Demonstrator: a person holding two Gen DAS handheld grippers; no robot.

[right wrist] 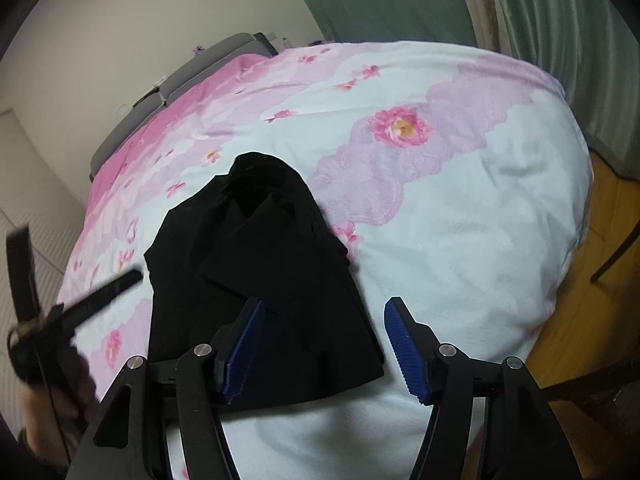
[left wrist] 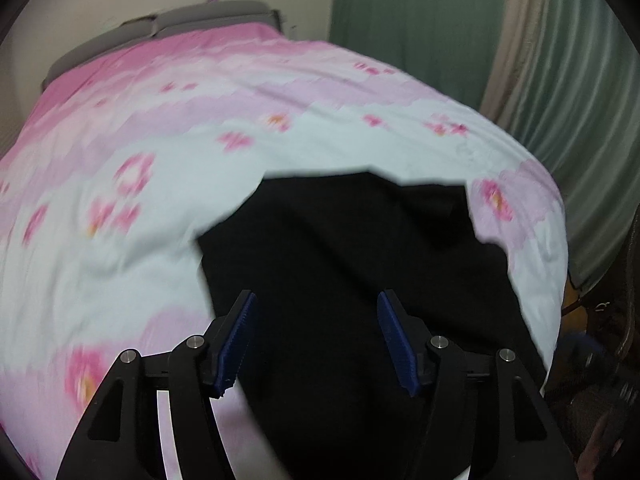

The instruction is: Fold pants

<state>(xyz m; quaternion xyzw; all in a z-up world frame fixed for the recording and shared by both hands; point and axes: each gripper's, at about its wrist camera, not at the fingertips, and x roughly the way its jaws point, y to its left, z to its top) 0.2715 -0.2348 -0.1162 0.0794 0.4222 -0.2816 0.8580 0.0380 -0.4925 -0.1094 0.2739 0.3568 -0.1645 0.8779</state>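
Observation:
Black pants (left wrist: 352, 264) lie in a folded heap on a bed with a pink and white flowered cover (left wrist: 140, 184). My left gripper (left wrist: 316, 308) is open and empty, hovering just above the near part of the pants. In the right wrist view the pants (right wrist: 256, 264) lie left of centre, and my right gripper (right wrist: 324, 316) is open and empty above their near right edge. The left gripper (right wrist: 100, 296) shows there blurred at the left edge of the pants.
A grey headboard (left wrist: 168, 24) stands at the far end of the bed against a pale wall. Green curtains (left wrist: 560, 80) hang to the right. The bed's right edge drops to a wooden floor (right wrist: 600, 240), where dark chair legs stand.

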